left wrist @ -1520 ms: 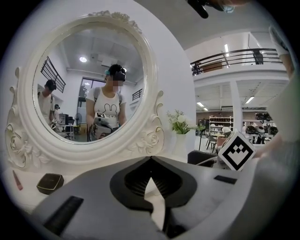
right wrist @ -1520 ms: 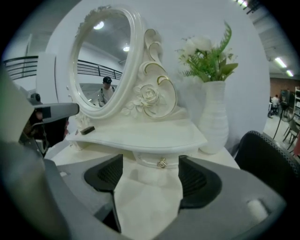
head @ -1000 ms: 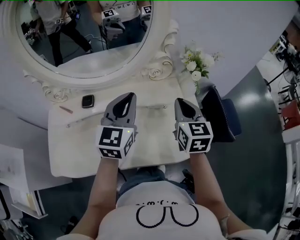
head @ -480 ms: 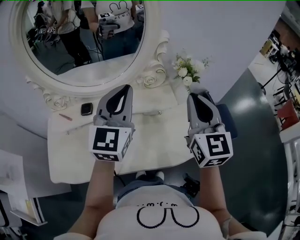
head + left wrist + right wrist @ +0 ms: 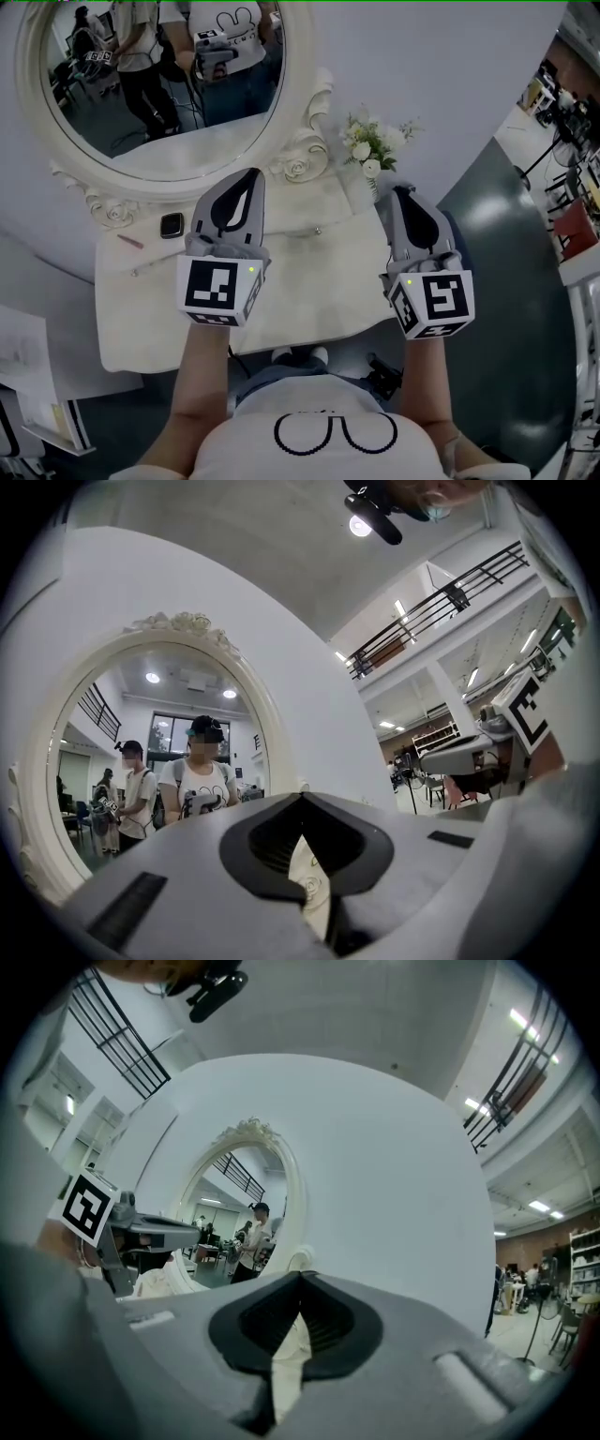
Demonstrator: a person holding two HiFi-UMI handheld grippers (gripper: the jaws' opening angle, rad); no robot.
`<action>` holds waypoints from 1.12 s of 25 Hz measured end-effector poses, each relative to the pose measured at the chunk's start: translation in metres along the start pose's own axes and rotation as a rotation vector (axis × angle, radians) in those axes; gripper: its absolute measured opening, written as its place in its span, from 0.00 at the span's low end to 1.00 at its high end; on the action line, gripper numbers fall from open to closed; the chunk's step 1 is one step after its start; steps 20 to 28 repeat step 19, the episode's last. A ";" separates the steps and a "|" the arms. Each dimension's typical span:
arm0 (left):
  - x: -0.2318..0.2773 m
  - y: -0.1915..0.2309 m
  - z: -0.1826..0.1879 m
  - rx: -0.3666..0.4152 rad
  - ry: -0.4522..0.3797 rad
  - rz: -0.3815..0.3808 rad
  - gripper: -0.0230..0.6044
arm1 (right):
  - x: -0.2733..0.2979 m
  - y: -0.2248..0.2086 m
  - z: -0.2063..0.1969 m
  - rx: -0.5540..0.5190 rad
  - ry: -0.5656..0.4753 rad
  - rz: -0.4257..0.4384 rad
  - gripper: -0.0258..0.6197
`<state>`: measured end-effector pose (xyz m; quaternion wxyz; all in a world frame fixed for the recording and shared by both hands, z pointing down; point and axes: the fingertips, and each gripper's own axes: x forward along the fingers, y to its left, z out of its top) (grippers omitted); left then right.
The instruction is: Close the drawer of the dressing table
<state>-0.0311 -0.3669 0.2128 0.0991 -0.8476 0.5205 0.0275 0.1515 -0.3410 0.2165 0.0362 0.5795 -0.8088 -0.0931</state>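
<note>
The cream dressing table stands below me under its oval mirror. A thin line with a small knob at its right end runs across the table; I cannot tell how far the drawer stands out. My left gripper hovers above the table's middle, shut and holding nothing. My right gripper hangs over the table's right edge, also shut and empty. In the left gripper view the left gripper's jaws meet in front of the mirror. The right gripper's jaws are likewise closed in the right gripper view.
A vase of white flowers stands at the table's back right. A small black case and a pink stick lie at the back left. A dark blue seat sits to the right, papers on the floor at left.
Both grippers have risen from just over the table top and look larger. The right one has drifted right, toward the table's edge. Both stayed shut.
</note>
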 end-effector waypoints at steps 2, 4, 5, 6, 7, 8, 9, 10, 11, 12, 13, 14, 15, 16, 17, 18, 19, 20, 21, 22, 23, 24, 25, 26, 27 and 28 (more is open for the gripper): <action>0.001 -0.001 -0.002 0.001 0.006 -0.002 0.03 | 0.000 0.000 -0.001 -0.006 0.004 0.003 0.04; 0.002 -0.001 -0.003 0.000 0.009 -0.001 0.03 | 0.001 0.000 -0.002 -0.010 0.007 0.007 0.04; 0.001 -0.002 -0.004 0.000 0.010 -0.001 0.03 | 0.001 0.000 -0.002 -0.011 0.008 0.007 0.04; 0.001 -0.002 -0.004 0.000 0.010 -0.001 0.03 | 0.000 0.000 -0.002 -0.009 0.007 0.008 0.04; 0.001 -0.003 -0.003 0.001 0.010 -0.002 0.03 | 0.000 -0.001 -0.001 -0.005 0.005 0.008 0.04; 0.001 -0.003 -0.003 0.002 0.009 -0.005 0.03 | 0.000 -0.001 0.000 0.000 0.002 0.009 0.04; 0.000 -0.004 -0.002 0.004 0.008 -0.008 0.03 | 0.000 -0.001 0.001 0.004 -0.002 0.010 0.04; 0.000 -0.005 -0.002 0.006 0.007 -0.011 0.03 | 0.000 -0.001 0.001 0.004 -0.003 0.010 0.04; -0.001 -0.007 -0.001 0.009 0.006 -0.013 0.03 | -0.001 0.000 0.002 0.003 -0.004 0.011 0.04; -0.002 -0.008 -0.001 0.010 0.007 -0.014 0.03 | -0.002 0.001 0.001 0.002 -0.002 0.011 0.04; -0.002 -0.008 -0.001 0.011 0.008 -0.013 0.03 | -0.002 0.001 0.001 0.003 0.000 0.012 0.04; -0.003 -0.009 -0.001 0.010 0.009 -0.012 0.03 | -0.003 0.002 0.000 0.004 0.003 0.013 0.04; -0.003 -0.009 -0.001 0.010 0.009 -0.012 0.03 | -0.003 0.002 0.000 0.004 0.005 0.014 0.04; -0.003 -0.009 -0.001 0.010 0.008 -0.011 0.03 | -0.003 0.002 0.000 0.005 0.006 0.014 0.04; -0.003 -0.009 0.000 0.010 0.007 -0.011 0.03 | -0.002 0.002 0.000 0.005 0.007 0.014 0.04; -0.002 -0.010 0.001 0.010 0.006 -0.011 0.03 | -0.002 0.001 0.001 0.004 0.007 0.014 0.04; -0.001 -0.010 0.001 0.010 0.005 -0.011 0.03 | -0.001 0.001 0.001 0.003 0.006 0.014 0.04; -0.001 -0.010 0.001 0.010 0.005 -0.011 0.03 | -0.001 0.001 0.001 0.003 0.006 0.014 0.04; -0.001 -0.010 0.001 0.010 0.005 -0.011 0.03 | -0.001 0.001 0.001 0.003 0.006 0.014 0.04; -0.001 -0.010 0.001 0.010 0.005 -0.011 0.03 | -0.001 0.001 0.001 0.003 0.006 0.014 0.04; -0.001 -0.010 0.001 0.010 0.005 -0.011 0.03 | -0.001 0.001 0.001 0.003 0.006 0.014 0.04; -0.001 -0.010 0.001 0.010 0.005 -0.011 0.03 | -0.001 0.001 0.001 0.003 0.006 0.014 0.04; -0.001 -0.010 0.001 0.010 0.005 -0.011 0.03 | -0.001 0.001 0.001 0.003 0.006 0.014 0.04; -0.001 -0.010 0.001 0.010 0.005 -0.011 0.03 | -0.001 0.001 0.001 0.003 0.006 0.014 0.04; -0.001 -0.010 0.001 0.010 0.005 -0.011 0.03 | -0.001 0.001 0.001 0.003 0.006 0.014 0.04; -0.001 -0.010 0.001 0.010 0.005 -0.011 0.03 | -0.001 0.001 0.001 0.003 0.006 0.014 0.04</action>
